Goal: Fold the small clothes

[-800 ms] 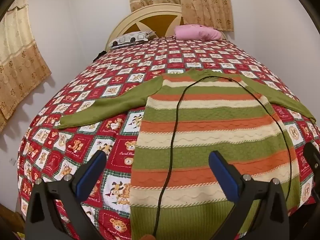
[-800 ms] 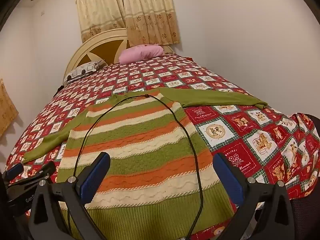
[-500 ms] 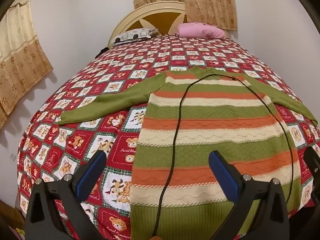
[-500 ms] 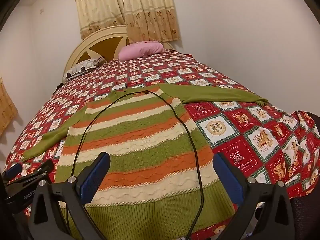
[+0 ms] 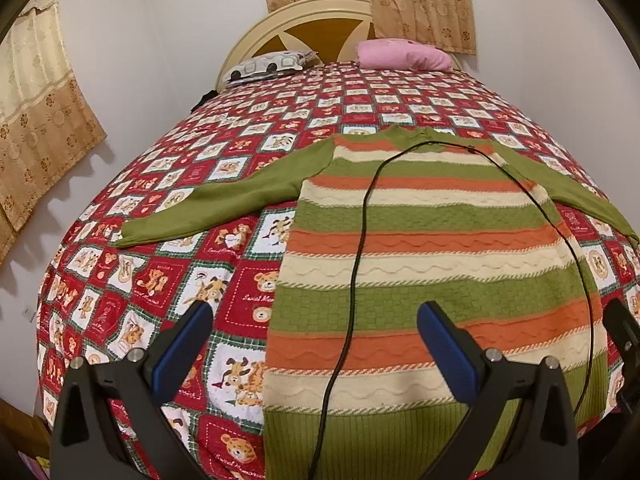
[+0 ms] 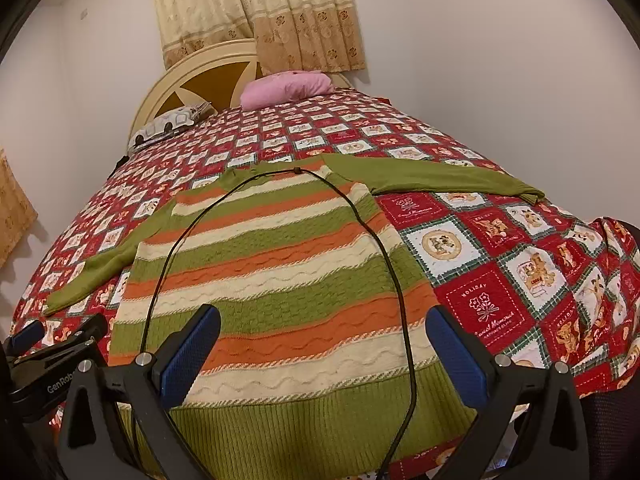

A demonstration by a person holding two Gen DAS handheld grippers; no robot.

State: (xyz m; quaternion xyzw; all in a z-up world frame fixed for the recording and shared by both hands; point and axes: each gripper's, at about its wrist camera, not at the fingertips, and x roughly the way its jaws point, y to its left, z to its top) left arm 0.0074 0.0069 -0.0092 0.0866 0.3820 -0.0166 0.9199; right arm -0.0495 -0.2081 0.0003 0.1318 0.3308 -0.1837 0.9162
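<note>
Sweater [image 5: 420, 248] lay flat on the bed [image 5: 200, 184], hem at the near edge, collar far, both sleeves spread out sideways; nothing folded yet.

Left sleeve [image 5: 224, 204] reached far out to the left, well apart from the left tool [image 5: 316, 344], which hung with jaws spread wide, gripping nothing. Risk: a long reach might pinch the quilt along with the knit and drag the body out of square.

A black cable [image 5: 360, 240] looped across the sweater's middle, from hem up to collar and back. Biggest risk: folding a sleeve or the hem over it would trap the cable inside, or a tug would rumple the stripes.

Right tool [image 6: 324, 340] was also spread wide and empty, above the hem. Right sleeve [image 6: 440, 178] lay near the bed's right side; a sloppy pull could slide it off.
</note>
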